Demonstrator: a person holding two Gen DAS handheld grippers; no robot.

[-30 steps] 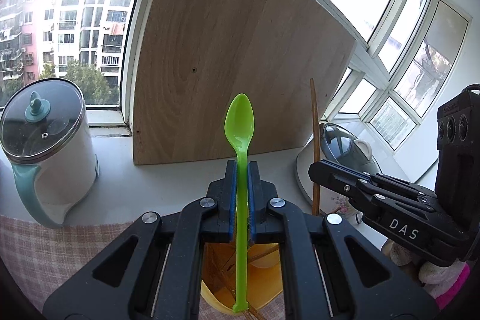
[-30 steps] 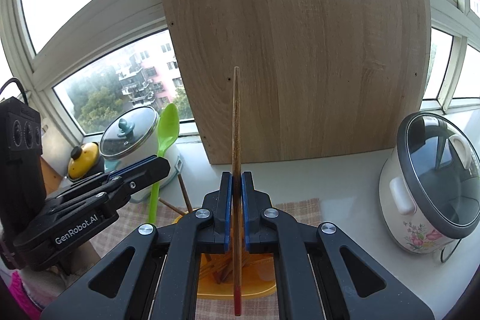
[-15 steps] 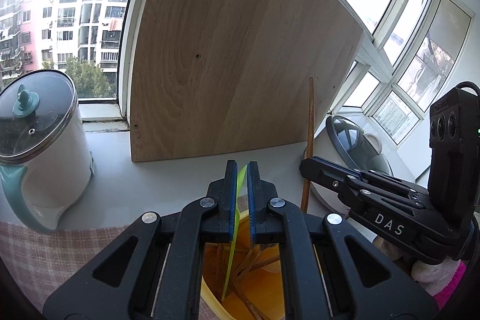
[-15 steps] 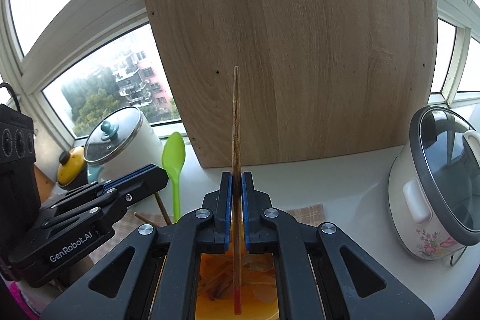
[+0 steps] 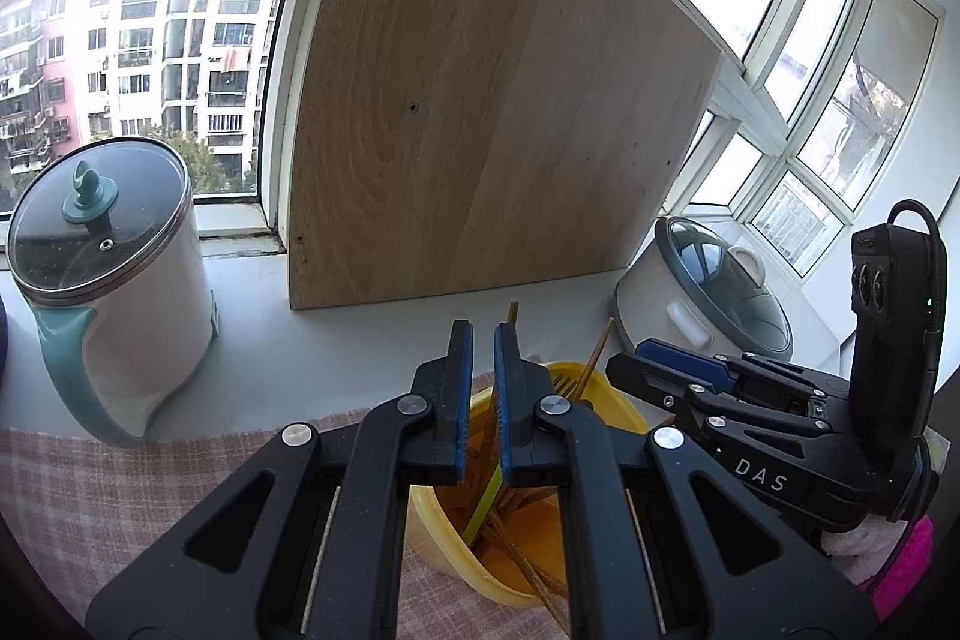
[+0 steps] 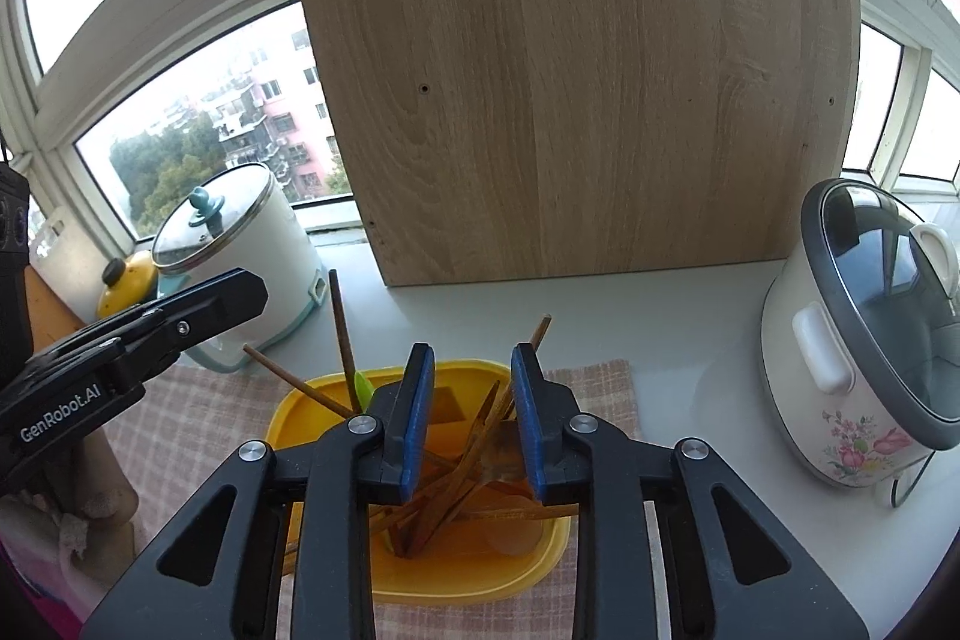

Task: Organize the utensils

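A yellow container (image 6: 543, 562) stands on a checked mat and holds several wooden chopsticks (image 6: 342, 334) and wooden utensils, leaning in different directions. The green spoon (image 6: 363, 386) stands in it, with only its bowl tip over the rim; its handle (image 5: 485, 496) shows inside. My right gripper (image 6: 471, 358) hangs just above the container. Its jaws are opening and nothing is pressed between the blue pads. My left gripper (image 5: 483, 334) is at the container's left side, shut to a thin slit with nothing in it. It appears in the right wrist view too (image 6: 252, 289).
A white kettle (image 5: 120, 292) with a teal handle stands left on the sill. A rice cooker (image 6: 870, 340) with a glass lid stands right. A large wooden board (image 6: 570, 100) leans against the window behind. The checked mat (image 6: 180, 430) covers the near counter.
The green spoon slid down out of my left gripper into the container. My right gripper sank, its jaws parted, and the chopstick it held upright dropped in among the others.
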